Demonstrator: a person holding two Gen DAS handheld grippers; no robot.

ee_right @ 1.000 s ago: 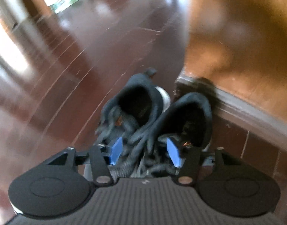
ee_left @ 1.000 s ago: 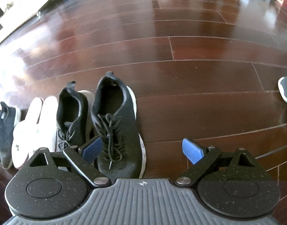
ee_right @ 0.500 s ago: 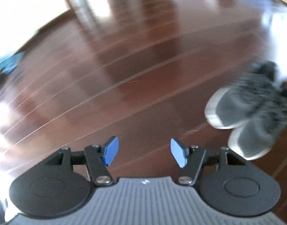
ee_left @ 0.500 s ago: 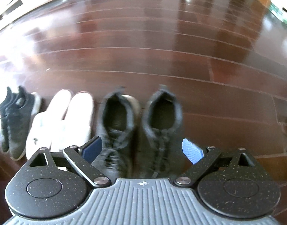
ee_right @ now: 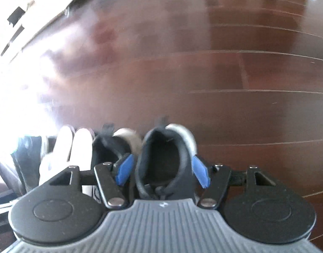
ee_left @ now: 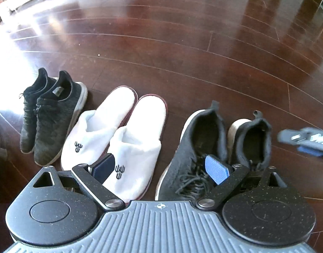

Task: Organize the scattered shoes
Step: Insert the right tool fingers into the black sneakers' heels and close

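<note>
shoes lined up in pairs on a dark wood floor, two grippers above them

left wrist view: glossy reddish-brown floor [ee_left: 182, 52] with strong window glare at the far left and pale furniture along the far edge; on it a row of a black knit sneaker pair [ee_left: 49, 113], white slippers [ee_left: 119, 135] and a dark lace-up sneaker pair [ee_left: 220, 145], heels away from the camera. the left gripper [ee_left: 161, 168] hovers released, empty, over the gap between slippers and lace-ups. the right gripper [ee_left: 307, 141] shows blurred at the right edge, just beside the rightmost shoe.
right wrist view: blurred; same floor [ee_right: 224, 73], white cabinet at the far left. the right gripper [ee_right: 162, 169] is spread, its blue pads [ee_right: 200, 171] straddling the rightmost sneaker [ee_right: 165, 160]; whether they touch it i cannot tell. the slippers [ee_right: 75, 141] lie further left.
</note>
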